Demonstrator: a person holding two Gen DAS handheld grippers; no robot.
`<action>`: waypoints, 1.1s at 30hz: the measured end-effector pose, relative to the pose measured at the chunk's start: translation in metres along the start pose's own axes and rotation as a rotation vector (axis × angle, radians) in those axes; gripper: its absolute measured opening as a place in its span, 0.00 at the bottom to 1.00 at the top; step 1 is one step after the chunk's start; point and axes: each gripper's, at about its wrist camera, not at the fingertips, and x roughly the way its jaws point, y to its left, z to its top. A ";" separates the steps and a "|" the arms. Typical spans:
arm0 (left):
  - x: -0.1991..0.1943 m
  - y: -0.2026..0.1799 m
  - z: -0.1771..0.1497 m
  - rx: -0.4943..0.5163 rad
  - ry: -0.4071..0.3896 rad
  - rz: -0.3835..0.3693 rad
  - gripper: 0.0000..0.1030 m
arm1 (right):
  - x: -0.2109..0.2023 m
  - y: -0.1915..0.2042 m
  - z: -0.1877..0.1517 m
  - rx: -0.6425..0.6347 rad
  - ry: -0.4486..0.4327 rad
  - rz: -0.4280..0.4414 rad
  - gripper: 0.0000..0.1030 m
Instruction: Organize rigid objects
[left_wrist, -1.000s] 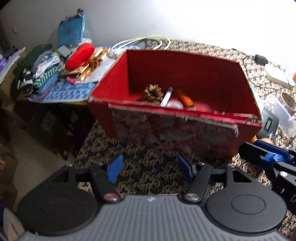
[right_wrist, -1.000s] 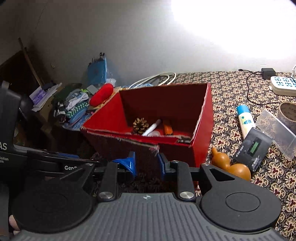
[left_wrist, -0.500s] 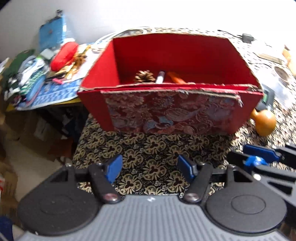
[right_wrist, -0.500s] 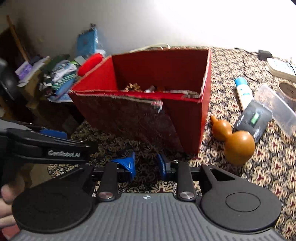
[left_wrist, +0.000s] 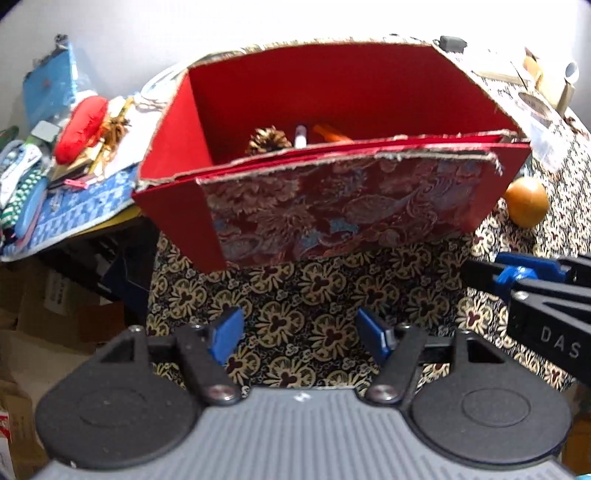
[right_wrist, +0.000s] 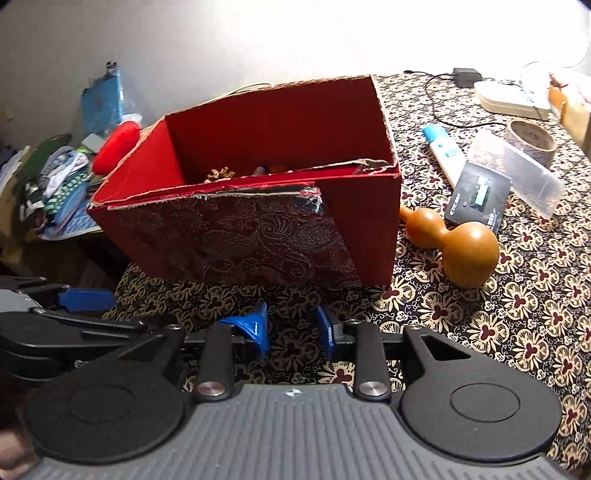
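- Patterned black-and-cream cloth (right_wrist: 535, 295) covers the table; plain pale wall behind, cluttered side table (left_wrist: 55, 192) off to the left.
- Red box (left_wrist: 332, 206) sits open-topped on the cloth, straight ahead of both sets of fingers, brocade panel on its near wall, top edge frayed.
- Inside the box, at the bottom: pine cone (left_wrist: 269, 139), a pen-like stick (left_wrist: 300, 136), something orange (left_wrist: 330, 133). Mostly hidden by the near wall.
- Left gripper (left_wrist: 300, 334): blue fingers well apart, nothing between them, only cloth below. Box is beyond the tips, not touching.
- Right gripper (right_wrist: 291, 328): fingers close together with a narrow gap, jaws opening, nothing between them. Box ahead, clear of the tips.
- Gourd (right_wrist: 458, 247) lies on the cloth ahead and right of the right fingers, just beside the box's right wall; contact with the box unclear.
- Beyond the gourd: black device (right_wrist: 478, 197) with a small screen, touching the gourd or nearly so. White tube (right_wrist: 443, 153) with blue cap, clear lid (right_wrist: 517, 173) and tape roll (right_wrist: 532, 142) farther out.
- Power strip (right_wrist: 509, 98) and adapter (right_wrist: 466, 77) at the far right edge.
- Each gripper shows at the edge of the other's view; they're side by side, apart.
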 end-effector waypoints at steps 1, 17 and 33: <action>0.003 0.002 0.001 0.008 0.013 -0.009 0.67 | 0.000 0.003 0.001 0.006 0.000 -0.011 0.13; 0.007 0.036 -0.003 0.014 0.007 -0.061 0.67 | 0.006 0.036 0.007 0.073 0.033 -0.099 0.16; -0.038 0.054 0.025 -0.057 -0.103 -0.066 0.67 | -0.013 0.061 0.039 -0.068 -0.001 -0.063 0.16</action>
